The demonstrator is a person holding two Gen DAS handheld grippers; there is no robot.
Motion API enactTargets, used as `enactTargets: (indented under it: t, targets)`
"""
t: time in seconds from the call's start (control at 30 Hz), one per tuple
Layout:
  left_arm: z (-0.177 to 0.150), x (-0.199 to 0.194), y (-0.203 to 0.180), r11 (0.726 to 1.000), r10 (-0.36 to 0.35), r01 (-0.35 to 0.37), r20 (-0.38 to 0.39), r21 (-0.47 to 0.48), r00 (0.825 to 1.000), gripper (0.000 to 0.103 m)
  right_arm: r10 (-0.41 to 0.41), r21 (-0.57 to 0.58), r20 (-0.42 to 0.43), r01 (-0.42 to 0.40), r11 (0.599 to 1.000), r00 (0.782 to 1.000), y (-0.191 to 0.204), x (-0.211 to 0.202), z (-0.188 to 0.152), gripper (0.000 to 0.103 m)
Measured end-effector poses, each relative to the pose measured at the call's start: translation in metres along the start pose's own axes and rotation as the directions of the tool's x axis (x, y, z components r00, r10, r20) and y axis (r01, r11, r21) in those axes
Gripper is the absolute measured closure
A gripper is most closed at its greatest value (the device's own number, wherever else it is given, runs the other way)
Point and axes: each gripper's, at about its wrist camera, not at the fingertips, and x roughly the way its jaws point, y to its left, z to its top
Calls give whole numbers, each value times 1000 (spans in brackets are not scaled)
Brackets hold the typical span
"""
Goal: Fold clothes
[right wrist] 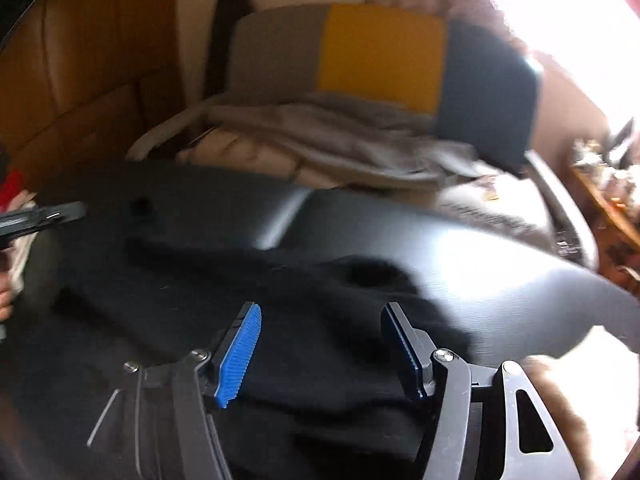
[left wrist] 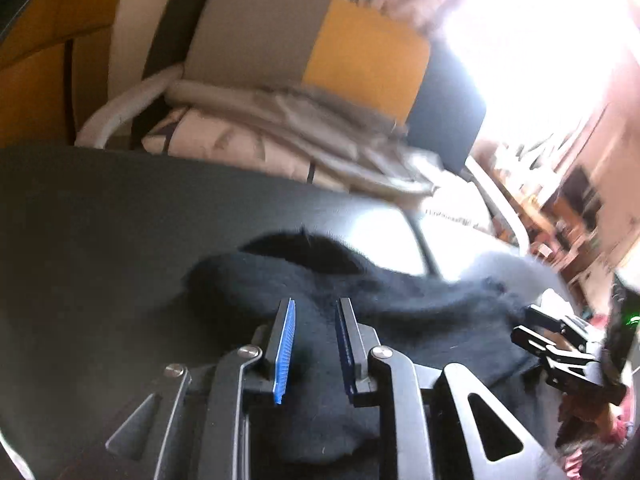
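Black knit garment (left wrist: 360,312), fuzzy like a sweater, lies crumpled on the dark counter (left wrist: 100,220). In my left wrist view it fills the middle and lower half, reaching toward 3 o'clock.

My left gripper (left wrist: 314,344) points down over the garment. Its jaws stand a little apart, blue pads facing each other; the fabric shows in the gap and below it, but I see no pad pressing on it. I log this one as released.

My right gripper (right wrist: 320,348) has its jaws spread wider, also above the black garment (right wrist: 300,320), nothing pinched between the pads. Released as well. In the left wrist view the right gripper (left wrist: 560,344) sits at 3 o'clock, at the garment's edge; contact there I cannot tell. In the right wrist view the left gripper (right wrist: 40,216) shows at 9 o'clock, at the counter's far left.

Behind the counter, at 12 o'clock, a chair (right wrist: 380,48) with grey, yellow and dark blue back panels carries a heap of pale grey clothes (right wrist: 340,140). Bright window glare (left wrist: 540,40) at 1 o'clock. Both views are blurred.
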Motion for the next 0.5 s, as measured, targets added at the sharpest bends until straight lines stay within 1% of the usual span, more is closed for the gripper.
enactTargets:
  t: [0.07, 0.1, 0.13, 0.17, 0.23, 0.27, 0.3, 0.37, 0.43, 0.47, 0.5]
  targets:
    - [-9, 14, 5, 998, 64, -64, -43, -9, 997, 83, 32, 34, -20, -31, 999, 999, 5, 17, -4, 39]
    - [-18, 15, 11, 997, 80, -81, -41, -13, 996, 83, 41, 58, -40, -39, 998, 998, 4, 28, -8, 36]
    - [-26, 9, 17, 997, 79, -79, -11, -10, 997, 83, 50, 81, -62, -45, 996, 997, 2, 40, -11, 35]
    - [-33, 4, 20, 996, 91, -91, 5, 2, 996, 85, 63, 112, -61, -55, 992, 996, 1, 44, -17, 30]
    - [-45, -7, 24, 992, 118, -119, 36, 31, 992, 85, 117, 109, -20, -114, 987, 993, 7, 44, -26, 16]
    - [-47, -8, 23, 988, 146, -148, 52, 52, 988, 85, 145, 104, 1, -145, 984, 989, 11, 44, -31, 3]
    - [-48, -8, 24, 984, 165, -169, 64, 63, 984, 85, 161, 61, -11, -160, 985, 987, 22, 45, -30, 0]
    - [-44, -4, 31, 984, 169, -172, 69, 40, 983, 85, 134, 9, -25, -133, 991, 991, 35, 48, -29, 0]
    - [-33, 6, 34, 978, 203, -205, 67, 35, 977, 85, 142, 22, -17, -142, 990, 990, 35, 48, -28, 0]
    - [-27, 11, 34, 974, 220, -223, 66, 41, 973, 85, 158, 49, -8, -157, 986, 987, 31, 47, -28, 0]
    - [-23, 17, 31, 967, 241, -245, 64, 66, 968, 86, 169, 81, 3, -169, 982, 986, 24, 46, -30, 0]
